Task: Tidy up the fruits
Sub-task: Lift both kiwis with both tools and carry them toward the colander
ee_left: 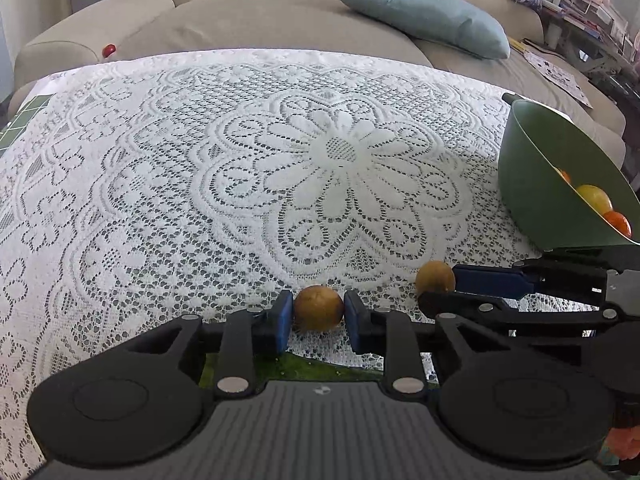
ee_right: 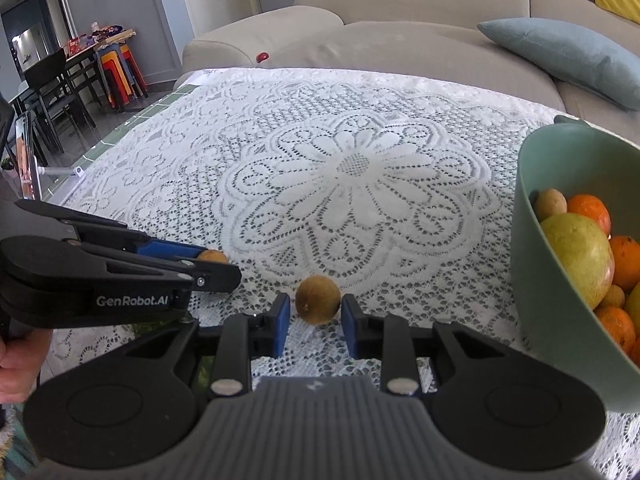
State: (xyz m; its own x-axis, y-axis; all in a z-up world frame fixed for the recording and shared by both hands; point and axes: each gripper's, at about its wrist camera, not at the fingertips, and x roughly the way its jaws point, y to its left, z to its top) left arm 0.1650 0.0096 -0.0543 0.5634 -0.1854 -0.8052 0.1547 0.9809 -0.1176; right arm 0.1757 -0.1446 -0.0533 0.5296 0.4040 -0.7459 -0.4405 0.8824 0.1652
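Left gripper: blue pads closed onto a small brown round fruit, one pad pressed against each flank, the fruit sitting low on the white lace tablecloth at the cloth's near edge, well to the left of the green bowl. Right gripper: fingers drawn in close around a second brown round fruit; the right pad appears to meet the fruit, while a thin gap may remain at the left pad, so a full grip cannot be confirmed from this angle. This second fruit lies on the cloth nearer the bowl than the first, just left of the bowl's base. In the left wrist view the right gripper enters from the bowl side, its blue finger lying flat alongside that fruit. In the right wrist view the left gripper reaches in from the far side away from the bowl, its held fruit showing at the fingertips. Green bowl, at the cloth's right edge: holds oranges, a large yellow-green fruit and further small brown fruit.
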